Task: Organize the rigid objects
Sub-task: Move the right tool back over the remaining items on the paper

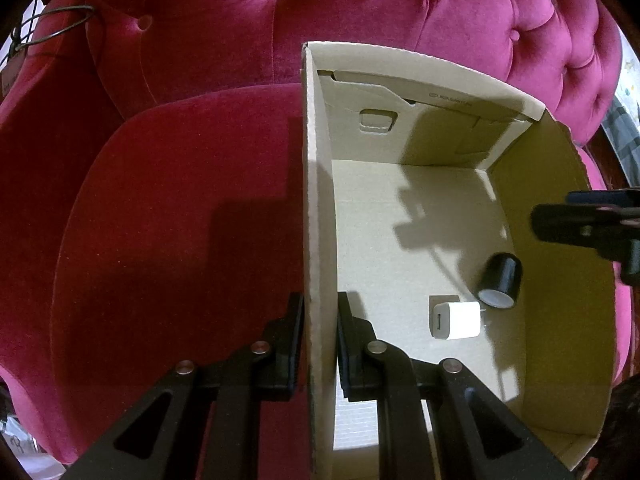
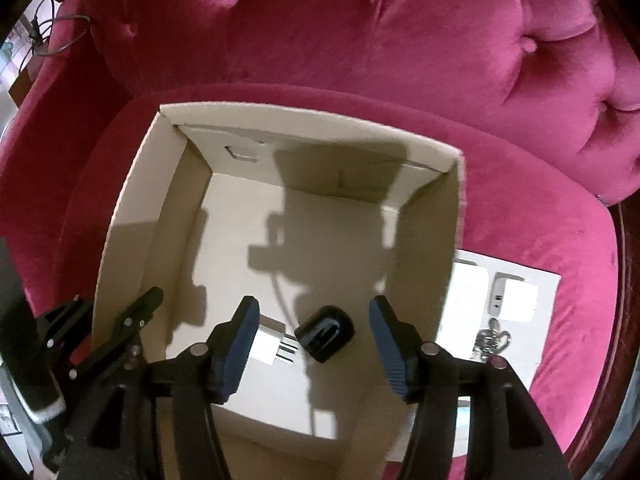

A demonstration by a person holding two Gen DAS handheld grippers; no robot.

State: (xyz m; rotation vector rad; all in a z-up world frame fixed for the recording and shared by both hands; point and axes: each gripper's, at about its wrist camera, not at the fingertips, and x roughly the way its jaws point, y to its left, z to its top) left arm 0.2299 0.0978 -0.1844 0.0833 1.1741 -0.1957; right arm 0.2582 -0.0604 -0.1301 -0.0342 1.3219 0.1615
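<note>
An open cardboard box [image 1: 318,200] stands on the seat of a pink armchair. My left gripper [image 1: 320,316] is shut on the box's left wall, one finger outside and one inside; the right wrist view shows it clamped there [image 2: 120,328]. On the box floor lie a black cylinder [image 1: 500,278] on its side and a white charger plug [image 1: 456,320]. My right gripper [image 2: 313,306] hangs open above the box [image 2: 300,124], its blue pads [image 2: 244,328] apart and touching nothing. The black cylinder [image 2: 326,334] lies below the gap, the white charger plug [image 2: 268,346] partly behind the left finger.
A pink tufted armchair [image 2: 400,40] surrounds the box. To the right of the box, a white sheet [image 2: 520,344] on the seat bears a white adapter [image 2: 516,300] and a metal key bunch [image 2: 490,338]. A cable [image 2: 60,28] hangs at the upper left.
</note>
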